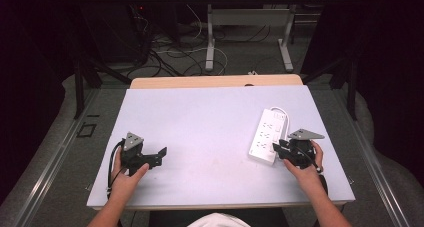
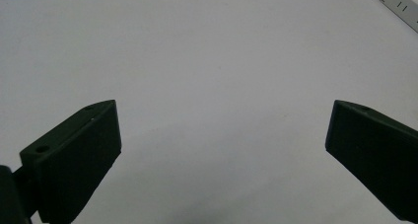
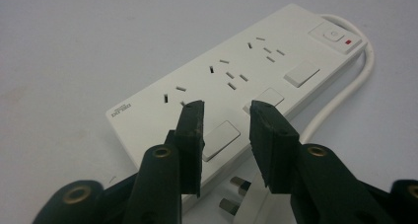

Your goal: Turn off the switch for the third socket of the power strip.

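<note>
I hold my right gripper point(image 3: 226, 110) just over the near end of the white power strip point(image 1: 268, 132), which lies by the surface's point(image 1: 210, 112) right edge. Its fingers stand slightly apart around nothing, its plug point(image 3: 236, 194) below them. My left gripper point(image 1: 150, 157), fingers wide apart and empty, waits near the front left corner, probably idle. No containers here.

L claw point(image 2: 222, 150) wide; R claw point(image 3: 226, 130) narrow.

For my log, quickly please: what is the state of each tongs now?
Left tongs: open wide, holding nothing, above the bare white table.
Right tongs: partly open, holding nothing, over the white power strip.
</note>
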Demonstrator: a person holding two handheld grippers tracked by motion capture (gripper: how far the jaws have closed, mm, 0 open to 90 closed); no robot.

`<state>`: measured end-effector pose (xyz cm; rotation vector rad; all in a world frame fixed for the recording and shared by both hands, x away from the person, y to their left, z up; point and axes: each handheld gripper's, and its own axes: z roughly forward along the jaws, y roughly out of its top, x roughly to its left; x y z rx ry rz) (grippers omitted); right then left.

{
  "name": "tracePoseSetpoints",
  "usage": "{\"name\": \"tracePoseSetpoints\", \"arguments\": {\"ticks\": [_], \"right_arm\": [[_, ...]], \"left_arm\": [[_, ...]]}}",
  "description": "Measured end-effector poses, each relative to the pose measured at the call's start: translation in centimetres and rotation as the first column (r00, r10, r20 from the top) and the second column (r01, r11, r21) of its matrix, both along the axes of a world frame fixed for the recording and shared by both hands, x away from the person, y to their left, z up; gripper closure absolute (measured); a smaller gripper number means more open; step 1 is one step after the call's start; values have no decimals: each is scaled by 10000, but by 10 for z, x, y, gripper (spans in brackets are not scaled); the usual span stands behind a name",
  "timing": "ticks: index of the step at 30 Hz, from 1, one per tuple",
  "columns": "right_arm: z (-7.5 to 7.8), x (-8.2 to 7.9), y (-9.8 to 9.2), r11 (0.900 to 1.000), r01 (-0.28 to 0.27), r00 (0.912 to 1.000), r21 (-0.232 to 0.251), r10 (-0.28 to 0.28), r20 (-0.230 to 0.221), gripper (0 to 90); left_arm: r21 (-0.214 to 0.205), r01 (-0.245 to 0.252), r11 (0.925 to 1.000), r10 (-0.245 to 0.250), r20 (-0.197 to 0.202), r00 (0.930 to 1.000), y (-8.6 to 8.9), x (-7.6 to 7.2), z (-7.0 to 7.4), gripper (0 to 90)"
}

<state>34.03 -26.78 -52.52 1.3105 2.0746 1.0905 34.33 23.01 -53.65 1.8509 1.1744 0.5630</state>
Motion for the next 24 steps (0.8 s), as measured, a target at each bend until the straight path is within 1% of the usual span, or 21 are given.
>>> {"name": "tracePoseSetpoints", "arguments": {"ticks": [1,2,3,5,6,9,10,12,17,24], "right_arm": [[-1,1,1,10000,-38,10000,10,38,-43,709],[-2,2,1,9999,-136,9999,-70,136,-102,740],[-2,2,1,9999,-136,9999,-70,136,-102,740],[-3,3,2,9997,-219,9997,-109,218,-122,768],[-4,3,2,9997,-247,9995,-78,245,-210,781],[-6,4,4,9992,-397,9988,-64,395,-287,818],[-6,4,4,9988,-461,9986,-186,456,-259,833],[-6,5,5,9986,-520,9981,-103,517,-324,865],[-7,5,7,9977,-667,9971,-155,660,-384,898],[-9,6,9,9960,-846,9953,-272,832,-487,900]], "left_arm": [[-7,-4,10000,4,-8,10000,0,0,0,5],[-11,0,10000,0,9,10000,0,0,0,6],[-13,-2,10000,2,-7,10000,0,0,0,6],[-13,-1,10000,1,-36,10000,0,0,0,6],[-9,-4,10000,4,-39,10000,0,0,-1,6],[-10,-12,10000,12,-38,10000,-1,0,-1,6],[-5,-13,10000,13,-39,10000,-1,0,-1,6],[-5,-9,10000,9,-38,10000,-1,0,-1,6],[-27,3,10000,-3,-3,10000,-1,0,-1,6],[6,-10,10000,10,-31,10000,-1,0,-1,6]]}}
